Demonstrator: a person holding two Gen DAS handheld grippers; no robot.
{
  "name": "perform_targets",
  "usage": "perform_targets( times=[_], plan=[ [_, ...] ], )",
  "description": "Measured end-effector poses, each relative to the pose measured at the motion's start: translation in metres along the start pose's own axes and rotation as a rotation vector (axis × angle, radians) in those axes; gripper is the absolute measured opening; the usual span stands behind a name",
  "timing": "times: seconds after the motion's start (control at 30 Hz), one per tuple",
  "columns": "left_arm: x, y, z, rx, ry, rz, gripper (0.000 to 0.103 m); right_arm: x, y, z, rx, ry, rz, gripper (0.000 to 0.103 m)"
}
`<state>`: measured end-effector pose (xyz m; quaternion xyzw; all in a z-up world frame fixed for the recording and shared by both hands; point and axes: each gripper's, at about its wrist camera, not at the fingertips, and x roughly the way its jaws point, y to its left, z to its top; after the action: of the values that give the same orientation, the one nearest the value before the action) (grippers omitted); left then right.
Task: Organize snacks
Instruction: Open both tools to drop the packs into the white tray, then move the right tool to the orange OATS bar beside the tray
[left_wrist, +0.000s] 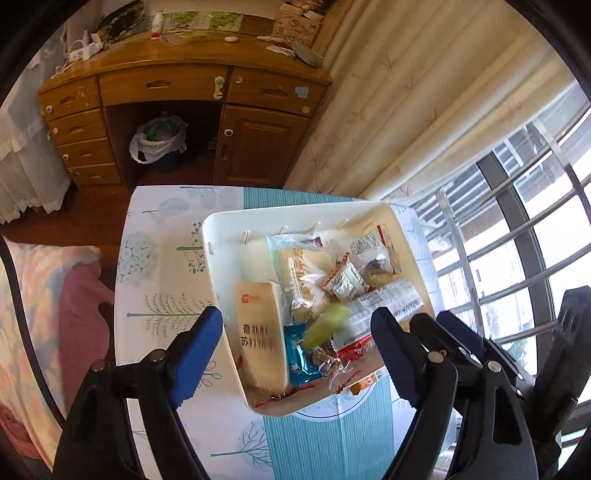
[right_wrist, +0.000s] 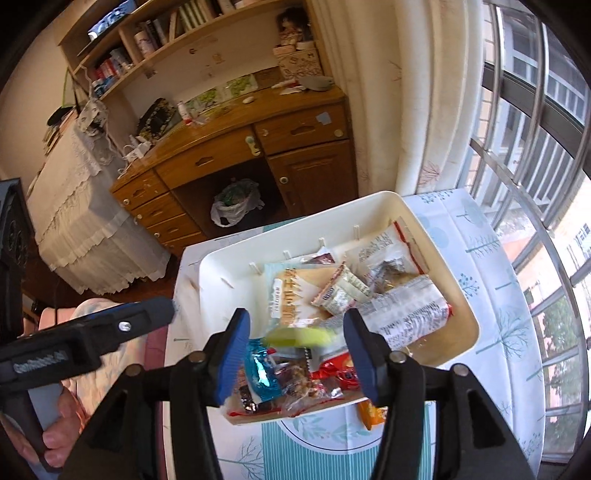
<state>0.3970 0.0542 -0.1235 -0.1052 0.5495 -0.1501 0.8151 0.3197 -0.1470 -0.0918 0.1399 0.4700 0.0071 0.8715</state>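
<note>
Jaws of both grippers, left (left_wrist: 297, 328) and right (right_wrist: 295, 339), gape empty above the tray (right_wrist: 373, 206) on the desk, already heaped with snacks (right_wrist: 406, 314); one orange packet (right_wrist: 371, 413) remains outside.

bin (left_wrist: 221, 258): creamy white
bench (left_wrist: 159, 295) cloth: white with blue-green trees, teal stripes
falling snack (right_wrist: 301, 336): yellow-green
gripper pads (right_wrist: 233, 363): blue

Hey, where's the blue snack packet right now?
The blue snack packet lies at the near end of the white tray, seen in both wrist views, between the tall cracker pack and the red wrappers.
</note>
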Motion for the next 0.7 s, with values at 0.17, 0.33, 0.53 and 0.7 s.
perform_targets(
  times=[0.17, 0.33, 0.53, 0.7],
  plan=[
    [-0.004, 0.014, -0.008, -0.061, 0.012, 0.007, 0.082, -0.003, -0.016, -0.005, 0.083, 0.014, 0.013, 0.054],
    [-0.011, 0.022, -0.024, -0.087, 0.007, 0.018, 0.082, -0.010, -0.030, -0.012, 0.145, 0.015, 0.026, 0.055],
    [-0.018, 0.023, -0.054, -0.126, 0.005, 0.038, 0.082, -0.015, -0.052, -0.024, 0.214, 0.024, 0.041, 0.069],
    [-0.022, 0.023, -0.082, -0.148, 0.010, 0.076, 0.082, -0.014, -0.069, -0.033, 0.226, 0.068, 0.062, 0.070]
  ],
)
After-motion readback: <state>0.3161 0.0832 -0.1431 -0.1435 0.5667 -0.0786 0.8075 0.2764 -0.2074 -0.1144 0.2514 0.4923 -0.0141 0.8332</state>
